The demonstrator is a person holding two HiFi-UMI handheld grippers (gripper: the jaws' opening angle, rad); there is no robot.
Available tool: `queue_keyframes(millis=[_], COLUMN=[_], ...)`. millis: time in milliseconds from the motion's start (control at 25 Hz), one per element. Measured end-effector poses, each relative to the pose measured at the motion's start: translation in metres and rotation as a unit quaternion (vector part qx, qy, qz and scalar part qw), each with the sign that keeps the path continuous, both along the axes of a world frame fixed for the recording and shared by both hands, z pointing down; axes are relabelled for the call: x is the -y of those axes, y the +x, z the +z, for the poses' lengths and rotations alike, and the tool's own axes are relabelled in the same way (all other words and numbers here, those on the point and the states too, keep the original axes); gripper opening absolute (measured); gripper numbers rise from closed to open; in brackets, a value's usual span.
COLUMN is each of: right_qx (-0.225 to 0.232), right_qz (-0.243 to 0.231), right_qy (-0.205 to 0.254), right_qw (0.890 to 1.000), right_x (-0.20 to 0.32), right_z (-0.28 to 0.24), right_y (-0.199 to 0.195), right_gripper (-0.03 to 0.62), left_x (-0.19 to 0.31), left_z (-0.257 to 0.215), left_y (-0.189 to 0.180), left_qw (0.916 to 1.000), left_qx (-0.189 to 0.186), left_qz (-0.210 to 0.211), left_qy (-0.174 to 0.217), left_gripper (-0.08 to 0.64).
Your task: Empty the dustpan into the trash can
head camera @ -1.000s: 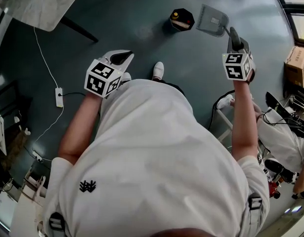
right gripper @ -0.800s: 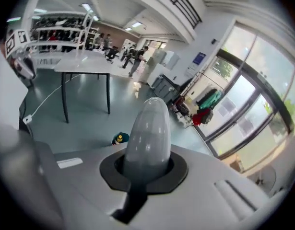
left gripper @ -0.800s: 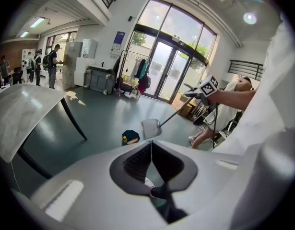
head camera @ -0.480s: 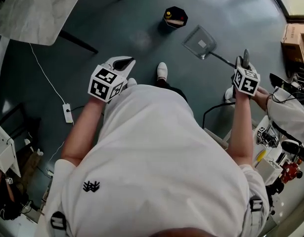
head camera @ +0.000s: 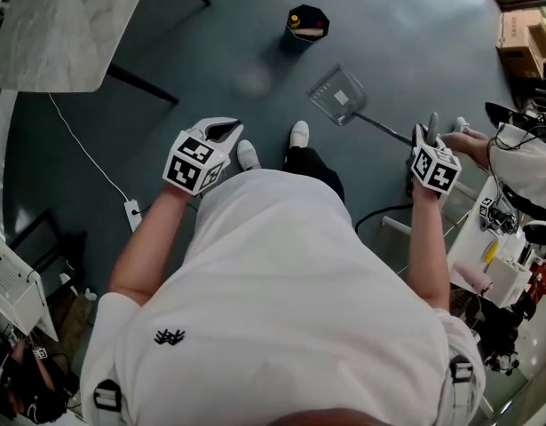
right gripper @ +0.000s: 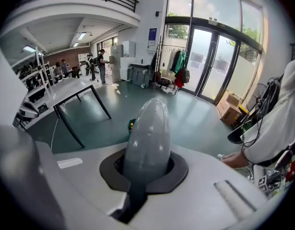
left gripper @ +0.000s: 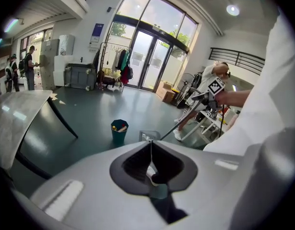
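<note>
Dustpan [head camera: 337,96] has drawn back from the trash can [head camera: 306,23]. A second ago it hung just beside the rim; now it is well apart and nearer us, so we judge the tipping done and the dustpan on its way out.

From the left, the desk [head camera: 59,25] stands away from the work. Our left hand-held gripper [head camera: 221,131] is closed on nothing and idle. The can is upright with bits inside. Our right hand-held gripper [head camera: 432,127] is clamped on the pan's handle [head camera: 383,129].

Only the left gripper view shows the pan low beside the can [left gripper: 119,131]; whether it touches the floor [head camera: 210,51] we cannot quite tell. The right gripper view shows mostly the handle's grey end [right gripper: 148,138].
</note>
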State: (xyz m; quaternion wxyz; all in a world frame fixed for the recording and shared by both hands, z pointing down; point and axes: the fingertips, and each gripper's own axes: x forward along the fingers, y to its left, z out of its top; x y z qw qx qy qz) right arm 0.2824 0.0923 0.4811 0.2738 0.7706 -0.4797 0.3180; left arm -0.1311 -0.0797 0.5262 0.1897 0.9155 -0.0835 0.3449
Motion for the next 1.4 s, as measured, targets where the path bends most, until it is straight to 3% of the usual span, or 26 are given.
queue_keyframes(millis=[160, 320, 640, 880, 1400], right_qx=[0.029, 0.052, 0.073, 0.089, 0.094], right_qz=[0.005, -0.004, -0.021, -0.033, -0.067], right_qy=[0.005, 0.012, 0.036, 0.05, 0.046], right_qw=[1.0, 0.999, 0.996, 0.994, 0.992], right_x=[-0.026, -0.045, -0.08, -0.105, -0.144], right_z=[0.007, 0.014, 0.008, 0.006, 0.026], right_y=[-0.024, -0.045, -0.062, -0.06, -0.05], right_gripper=[0.003, 0.003, 0.003, 0.003, 0.003], left_x=[-0.017, -0.037, -0.085, -0.115, -0.167], left_z=[0.0, 0.007, 0.005, -0.003, 0.012], left_y=[0.002, 0.007, 0.039, 0.063, 0.069], left_qw=[0.9994, 0.9996, 0.998, 0.9975, 0.9974], left_qx=[0.006, 0.009, 0.023, 0.024, 0.054], left_qz=[0.022, 0.017, 0.049, 0.048, 0.032], left_qy=[0.025, 0.019, 0.032, 0.047, 0.036], left_gripper=[0.06, 0.061, 0.061, 0.061, 0.061])
